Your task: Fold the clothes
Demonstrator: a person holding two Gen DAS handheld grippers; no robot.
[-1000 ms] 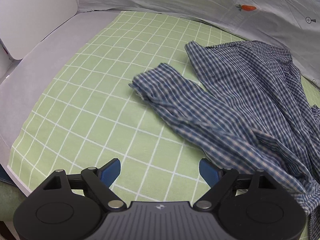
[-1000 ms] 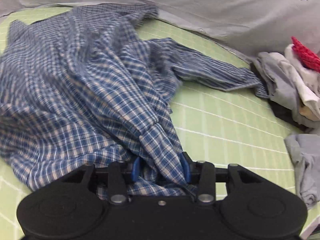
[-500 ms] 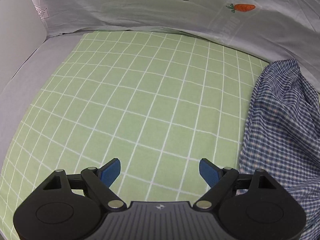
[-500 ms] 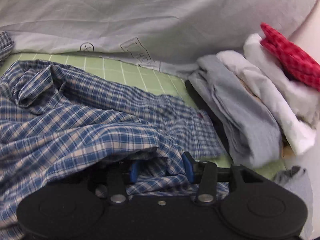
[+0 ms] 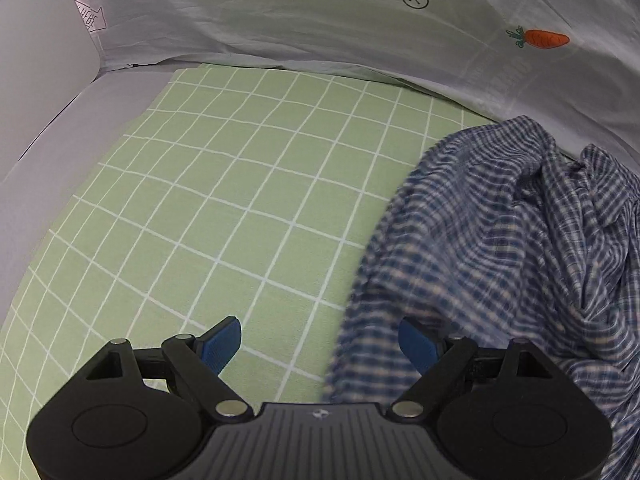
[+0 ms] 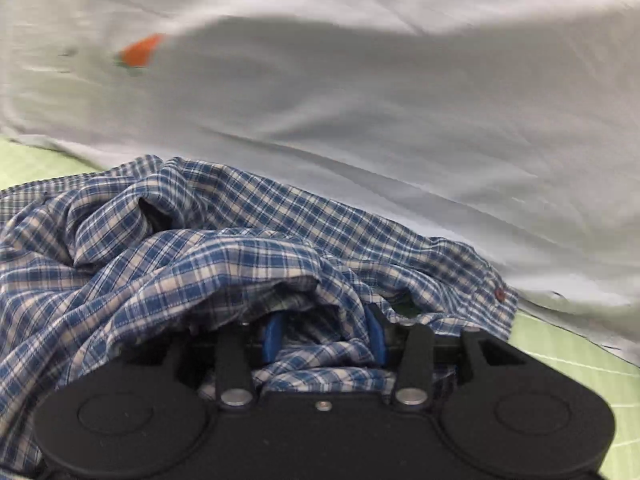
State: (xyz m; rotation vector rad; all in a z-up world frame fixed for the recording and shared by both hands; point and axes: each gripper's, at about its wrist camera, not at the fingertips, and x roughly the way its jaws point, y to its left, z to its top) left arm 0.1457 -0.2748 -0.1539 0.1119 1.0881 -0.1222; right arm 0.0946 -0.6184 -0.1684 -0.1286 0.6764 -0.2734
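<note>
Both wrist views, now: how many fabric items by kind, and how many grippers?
Blue-and-white checked shirt: 1
Green sheet with white grid lines: 1
Pale grey printed cloth with a carrot motif: 1
Grippers: 2, left gripper, right gripper
Total: 5

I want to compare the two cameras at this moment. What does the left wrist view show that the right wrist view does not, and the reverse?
Only the left wrist view shows the left gripper, open and empty, above a wide bare stretch of the green checked cloth, and an arrow print on the grey sheet.

Only the right wrist view shows the right gripper shut on the plaid shirt, and a dark button.

Both show the shirt, the grey sheet and its carrot print.
</note>
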